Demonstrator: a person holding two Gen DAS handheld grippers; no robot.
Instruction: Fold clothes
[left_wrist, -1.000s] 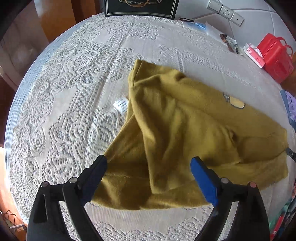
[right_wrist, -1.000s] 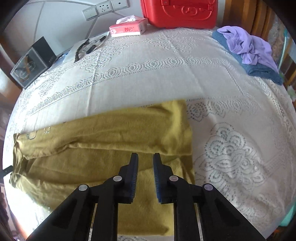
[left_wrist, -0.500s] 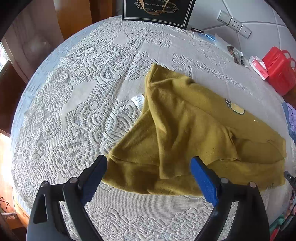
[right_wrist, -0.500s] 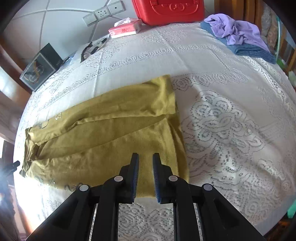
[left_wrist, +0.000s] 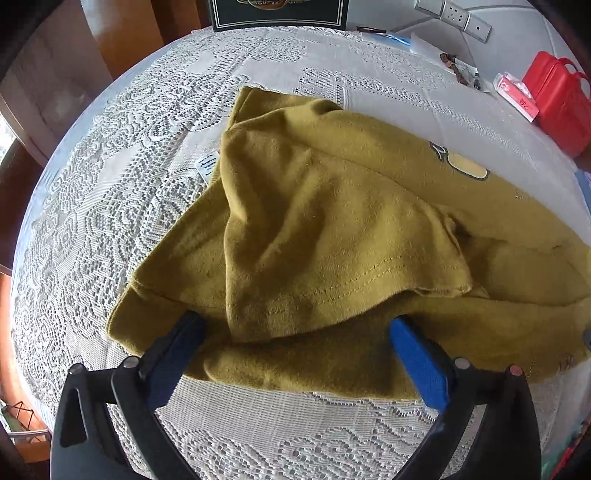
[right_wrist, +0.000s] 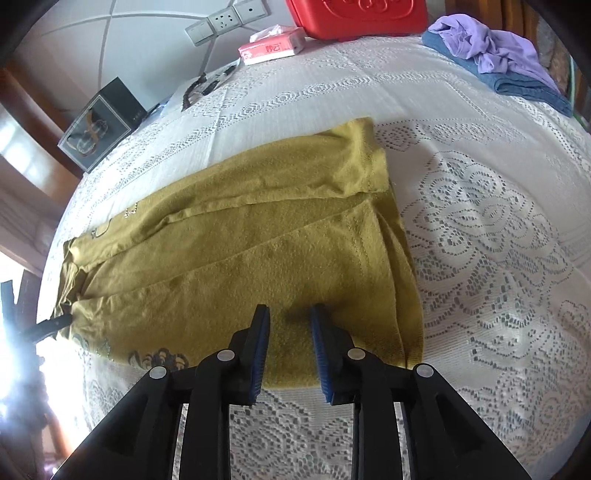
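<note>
Across the lace tablecloth (left_wrist: 92, 206), your wide-spread left gripper (left_wrist: 295, 328) has closed in on the half-folded mustard shirt (left_wrist: 332, 221) while your right gripper (right_wrist: 290, 314), jaws narrowly parted, hovers over its hem, readying the next fold.

Bare lace-covered worktop (right_wrist: 498, 258) lies open on the right side of the mustard garment (right_wrist: 258, 258), and another open stretch (left_wrist: 110, 184) runs along its left side. Clutter lines the far edge: a dark framed box (left_wrist: 279, 13), a red case (right_wrist: 362, 14) with a tissue pack (right_wrist: 273, 48) just beside it, and scattered papers (right_wrist: 207, 85). A purple and blue clothes pile (right_wrist: 495, 55) occupies the far right corner. The near edge (left_wrist: 295, 435) carries only lace.
</note>
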